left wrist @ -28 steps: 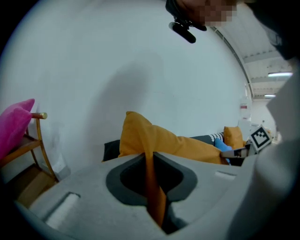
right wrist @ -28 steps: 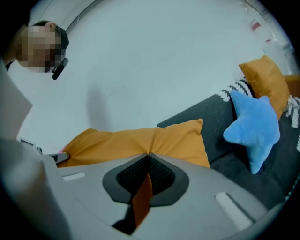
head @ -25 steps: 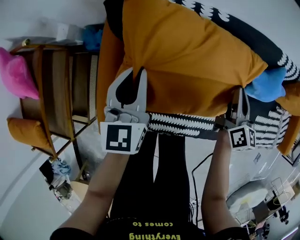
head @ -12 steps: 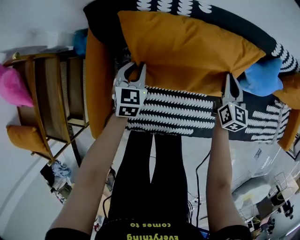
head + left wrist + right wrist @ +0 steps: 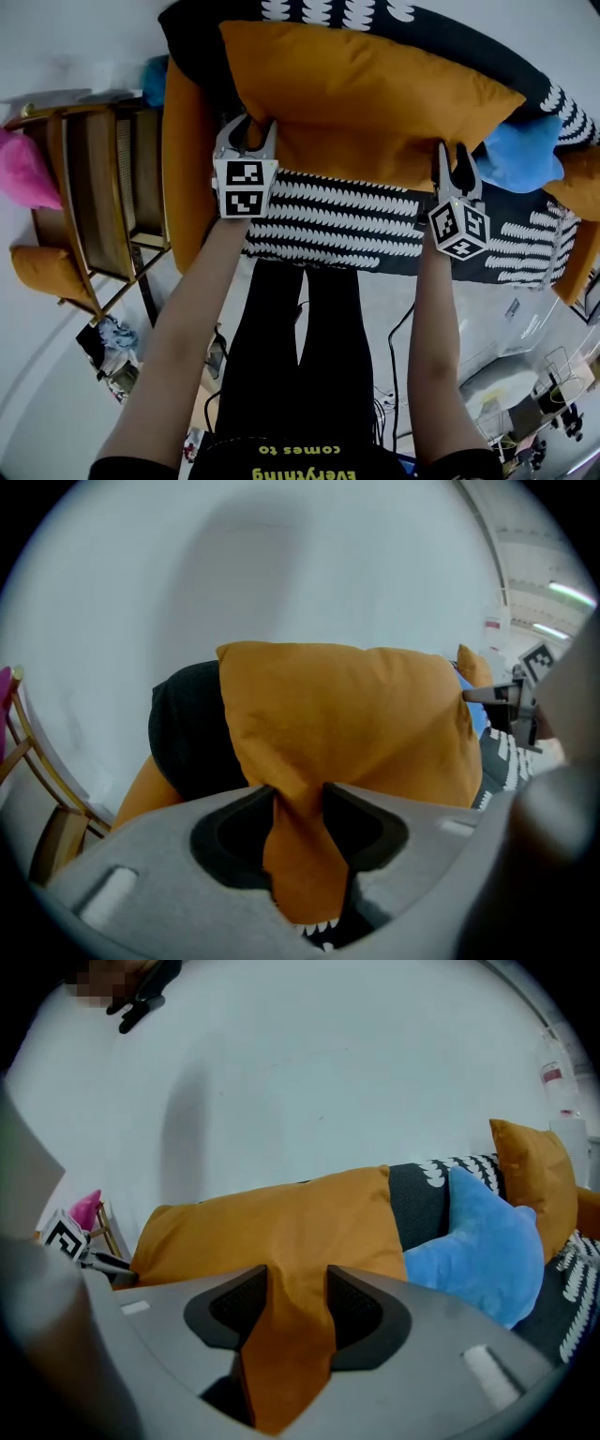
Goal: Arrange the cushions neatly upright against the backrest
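Note:
A big orange cushion [image 5: 366, 103] stands along the black-and-white patterned sofa's backrest [image 5: 450, 37]. My left gripper [image 5: 248, 131] is at its lower left corner and my right gripper [image 5: 453, 155] at its lower right corner. Both pairs of jaws are opening. In the left gripper view, a fold of the orange cushion [image 5: 337, 724] still lies loosely between the parted jaws of the left gripper [image 5: 298, 794]. The right gripper view shows the same: orange cushion [image 5: 281, 1222] fabric runs through the gap of the right gripper [image 5: 298, 1279]. A blue cushion [image 5: 530, 159] sits just right of it.
A second orange cushion [image 5: 183, 169] leans at the sofa's left end, and another orange cushion [image 5: 577, 192] lies past the blue one. The patterned seat [image 5: 347, 220] runs under my grippers. At the left stands a wooden chair [image 5: 103, 187] with a pink cushion [image 5: 23, 173].
The orange cushion has been carried away from me and set against the backrest. Both grippers went with it, and their jaws now stand apart around the fabric.

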`<state>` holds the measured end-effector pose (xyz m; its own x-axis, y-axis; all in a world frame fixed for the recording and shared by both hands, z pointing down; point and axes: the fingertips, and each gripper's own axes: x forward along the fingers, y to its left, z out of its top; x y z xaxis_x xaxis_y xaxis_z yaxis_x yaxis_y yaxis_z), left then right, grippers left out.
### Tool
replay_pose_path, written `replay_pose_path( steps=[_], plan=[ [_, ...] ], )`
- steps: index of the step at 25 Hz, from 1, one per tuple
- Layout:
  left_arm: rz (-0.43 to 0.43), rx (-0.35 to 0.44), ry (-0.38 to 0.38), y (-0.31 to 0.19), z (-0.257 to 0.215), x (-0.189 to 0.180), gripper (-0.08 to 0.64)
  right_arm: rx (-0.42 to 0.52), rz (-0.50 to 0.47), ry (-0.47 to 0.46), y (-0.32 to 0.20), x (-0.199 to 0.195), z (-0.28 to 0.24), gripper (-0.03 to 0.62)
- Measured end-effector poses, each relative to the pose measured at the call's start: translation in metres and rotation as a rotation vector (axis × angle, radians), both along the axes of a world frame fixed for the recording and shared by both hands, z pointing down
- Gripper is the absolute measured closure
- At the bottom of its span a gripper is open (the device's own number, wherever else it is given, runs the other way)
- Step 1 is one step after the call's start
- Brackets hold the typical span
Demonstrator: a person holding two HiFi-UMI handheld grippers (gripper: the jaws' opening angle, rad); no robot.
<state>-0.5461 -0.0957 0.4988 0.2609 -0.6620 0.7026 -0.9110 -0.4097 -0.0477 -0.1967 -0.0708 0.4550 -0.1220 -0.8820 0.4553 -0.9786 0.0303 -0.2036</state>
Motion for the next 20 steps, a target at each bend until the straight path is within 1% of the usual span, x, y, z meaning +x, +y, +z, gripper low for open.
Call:
replay_pose_path(
  steps=[3,5,6,7,8,9,10,11,15,20],
  plan=[
    [-0.04,0.028,-0.007,0.001,-0.014,-0.006,0.345,0.034,0.034,-0.009,0.008,0.01,-0.019,0.38],
    [-0.073,0.074,0.011,0.002,-0.032,-0.011,0.345,0.069,0.036,-0.004,0.017,0.011,-0.038,0.397],
    [-0.088,0.099,0.032,0.003,-0.044,-0.013,0.345,0.088,0.03,-0.003,0.021,0.009,-0.049,0.443],
    [-0.097,0.126,0.061,0.002,-0.058,-0.013,0.345,0.109,0.019,-0.002,0.025,0.006,-0.062,0.514],
    [-0.099,0.154,0.097,0.002,-0.075,-0.012,0.38,0.13,0.005,-0.005,0.029,0.001,-0.077,0.552],
    [-0.096,0.182,0.135,0.003,-0.094,-0.01,0.468,0.149,-0.01,-0.011,0.031,-0.004,-0.093,0.581],
    [-0.092,0.21,0.171,0.004,-0.113,-0.006,0.548,0.167,-0.024,-0.022,0.033,-0.009,-0.11,0.581],
    [-0.087,0.235,0.198,0.007,-0.133,-0.002,0.56,0.183,-0.038,-0.033,0.035,-0.015,-0.129,0.581],
    [-0.069,0.327,0.235,0.02,-0.21,0.007,0.561,0.264,-0.105,-0.044,0.039,-0.043,-0.205,0.581],
    [-0.065,0.415,0.261,0.035,-0.295,0.006,0.561,0.349,-0.182,0.0,0.037,-0.07,-0.289,0.581]
  ],
)
